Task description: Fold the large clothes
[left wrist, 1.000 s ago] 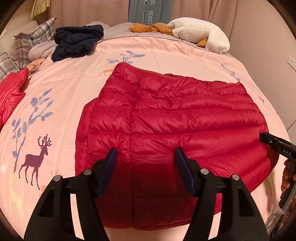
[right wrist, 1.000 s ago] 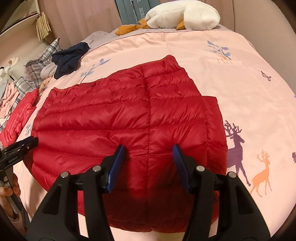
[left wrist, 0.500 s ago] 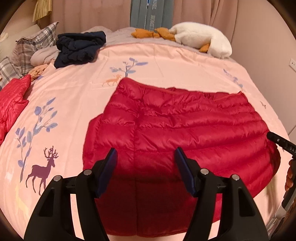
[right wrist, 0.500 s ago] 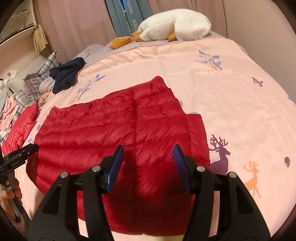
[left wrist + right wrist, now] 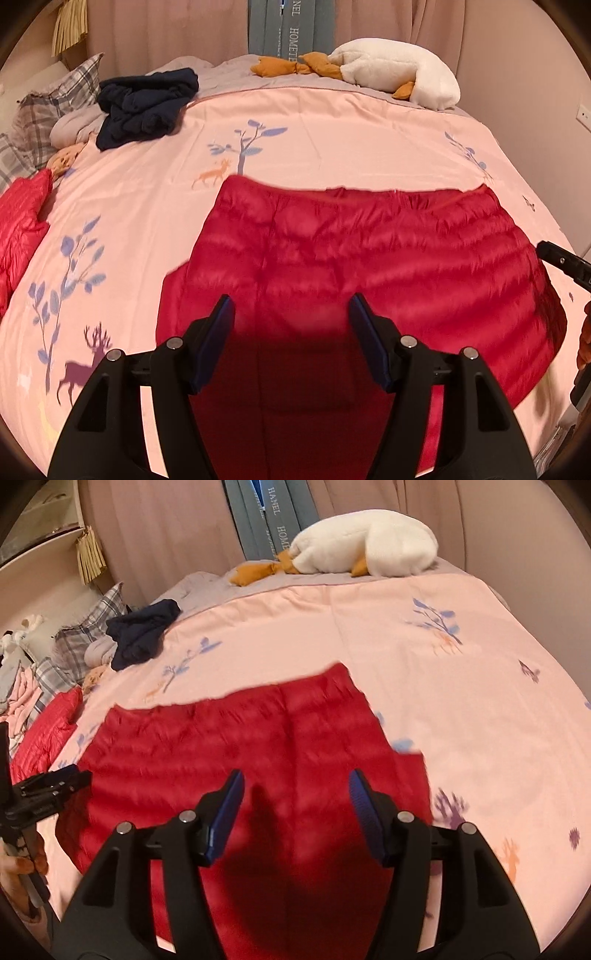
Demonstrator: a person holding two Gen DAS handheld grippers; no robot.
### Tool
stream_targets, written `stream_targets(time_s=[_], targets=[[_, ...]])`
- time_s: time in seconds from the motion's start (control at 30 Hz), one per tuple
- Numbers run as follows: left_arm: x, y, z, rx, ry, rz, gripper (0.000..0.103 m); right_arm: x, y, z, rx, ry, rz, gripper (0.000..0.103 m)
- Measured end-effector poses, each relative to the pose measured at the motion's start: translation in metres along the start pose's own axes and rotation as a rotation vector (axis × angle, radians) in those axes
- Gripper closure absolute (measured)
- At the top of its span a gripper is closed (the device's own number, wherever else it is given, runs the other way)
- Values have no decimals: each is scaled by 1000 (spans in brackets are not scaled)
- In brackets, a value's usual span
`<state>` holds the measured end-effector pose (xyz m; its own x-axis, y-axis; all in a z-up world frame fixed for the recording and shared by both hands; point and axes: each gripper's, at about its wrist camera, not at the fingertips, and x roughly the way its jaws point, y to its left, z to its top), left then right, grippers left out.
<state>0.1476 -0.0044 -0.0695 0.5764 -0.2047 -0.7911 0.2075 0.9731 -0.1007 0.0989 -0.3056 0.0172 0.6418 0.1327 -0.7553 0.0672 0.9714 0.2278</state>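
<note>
Red puffer jacket (image 5: 369, 266): lies spread flat on the pink bedspread (image 5: 147, 192), quilted side up, near the front edge.
Left gripper (image 5: 290, 317): jaws apart, holding nothing, above the jacket's near part.
Right gripper (image 5: 295, 794): jaws apart, empty, above the same jacket.
Navy garment (image 5: 146, 107): bunched at the far left.
White plush goose (image 5: 399, 79): along the far edge.

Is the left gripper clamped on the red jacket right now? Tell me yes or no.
No: in the left wrist view the left gripper has its jaws spread wide with nothing between them, poised over the red jacket.
</note>
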Motion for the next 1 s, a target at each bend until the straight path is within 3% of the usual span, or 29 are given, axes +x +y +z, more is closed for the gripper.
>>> stream_targets(time_s=[0.17,0.3,0.57,1.0], targets=[[12,-6,15,9,-4,7,37,23,13,14,-29,9,-6,43],[31,-8,18,23,31,12,37,48,17,16,-33,70,-35,43],[51,-2,14,10,74,-22,36,78,-1,9,49,140,-7,41],[7,2,6,-17,-12,-17,36,11,4,-2,12,15,-4,40]])
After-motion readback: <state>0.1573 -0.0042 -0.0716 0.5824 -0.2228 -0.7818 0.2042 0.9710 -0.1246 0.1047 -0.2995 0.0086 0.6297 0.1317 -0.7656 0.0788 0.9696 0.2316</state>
